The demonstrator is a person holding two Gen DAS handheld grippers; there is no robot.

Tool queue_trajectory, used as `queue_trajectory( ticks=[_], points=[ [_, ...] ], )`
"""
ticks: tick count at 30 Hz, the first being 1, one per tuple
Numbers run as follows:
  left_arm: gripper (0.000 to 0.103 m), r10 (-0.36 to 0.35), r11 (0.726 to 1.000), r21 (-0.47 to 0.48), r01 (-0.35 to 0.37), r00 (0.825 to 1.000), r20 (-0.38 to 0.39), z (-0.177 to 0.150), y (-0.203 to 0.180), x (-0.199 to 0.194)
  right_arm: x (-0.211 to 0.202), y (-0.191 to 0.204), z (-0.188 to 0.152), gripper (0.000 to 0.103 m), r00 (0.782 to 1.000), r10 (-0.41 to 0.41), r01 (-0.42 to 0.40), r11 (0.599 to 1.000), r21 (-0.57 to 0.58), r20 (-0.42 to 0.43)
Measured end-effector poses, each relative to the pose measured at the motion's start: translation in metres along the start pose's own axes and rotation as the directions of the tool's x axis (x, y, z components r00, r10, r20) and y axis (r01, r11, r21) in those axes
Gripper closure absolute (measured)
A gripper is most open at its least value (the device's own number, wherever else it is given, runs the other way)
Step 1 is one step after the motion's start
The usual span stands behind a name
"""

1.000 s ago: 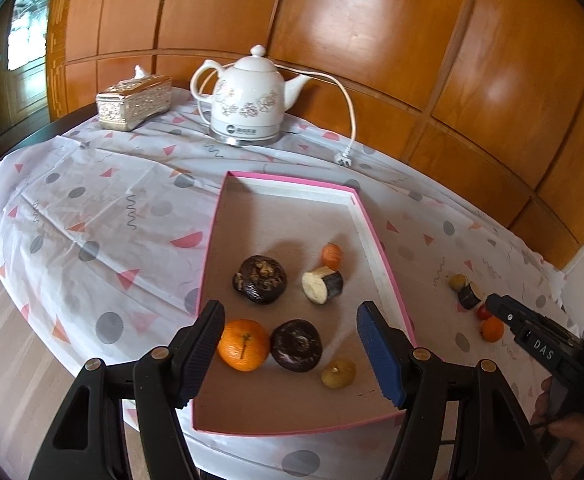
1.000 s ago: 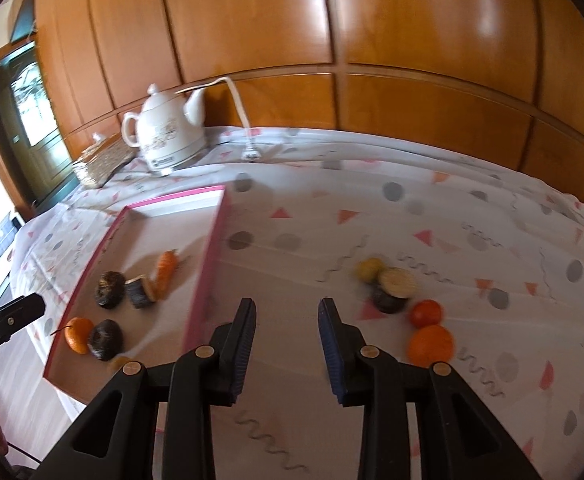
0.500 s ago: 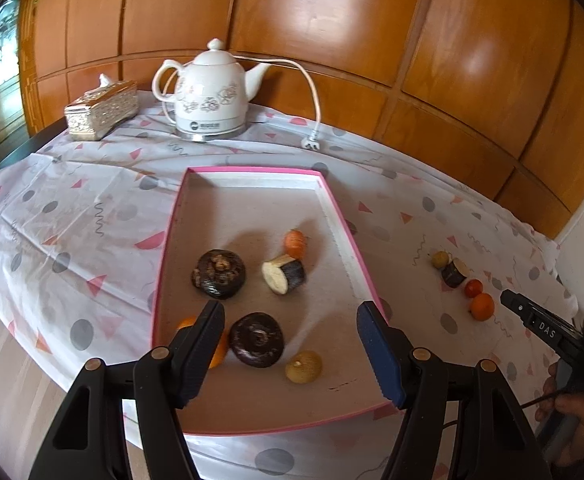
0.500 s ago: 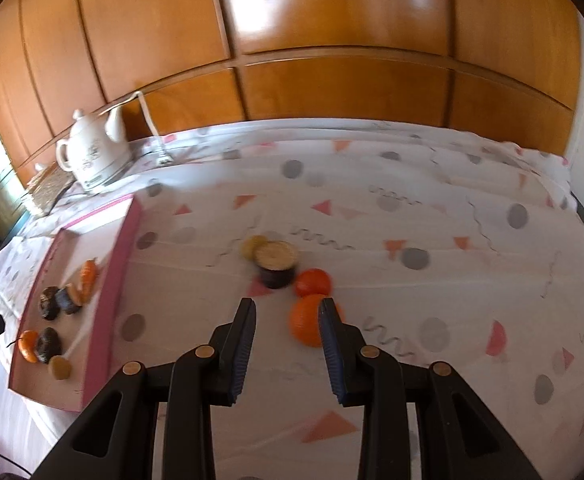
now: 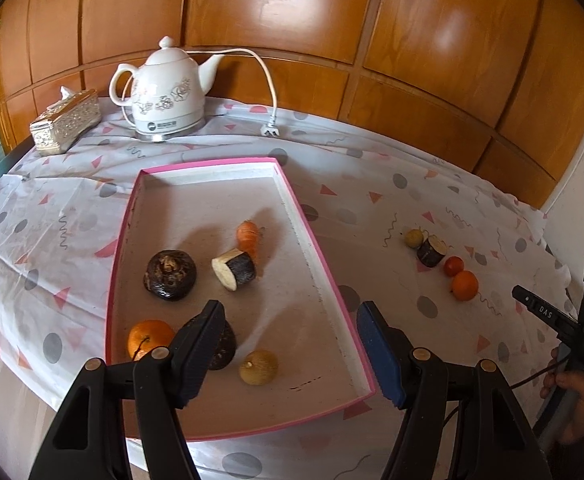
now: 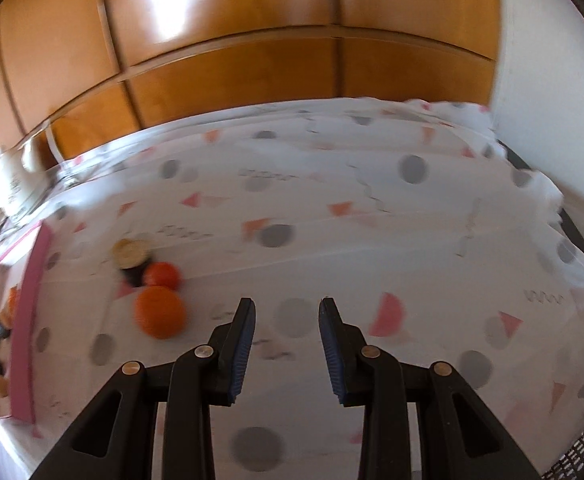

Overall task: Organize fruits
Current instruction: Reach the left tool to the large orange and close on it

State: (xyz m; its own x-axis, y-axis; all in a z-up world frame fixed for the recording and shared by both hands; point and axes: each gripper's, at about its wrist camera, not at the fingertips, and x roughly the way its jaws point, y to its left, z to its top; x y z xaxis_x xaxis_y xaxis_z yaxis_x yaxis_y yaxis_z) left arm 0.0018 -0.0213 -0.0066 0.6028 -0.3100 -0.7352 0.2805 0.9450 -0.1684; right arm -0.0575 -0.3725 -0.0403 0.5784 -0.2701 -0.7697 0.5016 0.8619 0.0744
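A pink-rimmed tray holds a carrot, a cut eggplant piece, two dark round fruits, an orange and a small yellowish fruit. My left gripper is open and empty above the tray's near end. On the cloth to the right lie an orange, a tomato, an eggplant piece and a small yellow fruit. My right gripper is open and empty, to the right of this group.
A white kettle with its cord and a silver tissue box stand at the back left. Wooden wall panels run behind the table. A white wall bounds the table's right end. The tray edge shows left in the right wrist view.
My right gripper has swung right, so the loose fruits have moved from centre to its left. My left gripper's view has shifted right, away from the tray's left side. Both jaws stay open.
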Motion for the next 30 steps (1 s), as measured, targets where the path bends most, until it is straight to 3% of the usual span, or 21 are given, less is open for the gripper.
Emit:
queue_trajectory(
  ticks=[9, 19, 30],
  points=[
    [0.034, -0.023, 0.999, 0.038, 0.024, 1.0, -0.019, 0.003, -0.015, 0.007, 0.006, -0.057, -0.003, 0.069, 0.991, -0.13, 0.128, 0.983, 0.131, 0.009],
    [0.034, -0.081, 0.99, 0.107, 0.088, 0.994, -0.068, 0.008, -0.045, 0.022, 0.014, -0.098, -0.007, 0.066, 0.965, -0.264, 0.255, 0.941, 0.222, 0.009],
    [0.034, -0.153, 0.964, 0.193, 0.183, 0.975, -0.159, 0.017, -0.095, 0.058, 0.026, -0.106, -0.016, 0.063, 0.96, -0.28, 0.272, 0.935, 0.229, 0.003]
  ],
)
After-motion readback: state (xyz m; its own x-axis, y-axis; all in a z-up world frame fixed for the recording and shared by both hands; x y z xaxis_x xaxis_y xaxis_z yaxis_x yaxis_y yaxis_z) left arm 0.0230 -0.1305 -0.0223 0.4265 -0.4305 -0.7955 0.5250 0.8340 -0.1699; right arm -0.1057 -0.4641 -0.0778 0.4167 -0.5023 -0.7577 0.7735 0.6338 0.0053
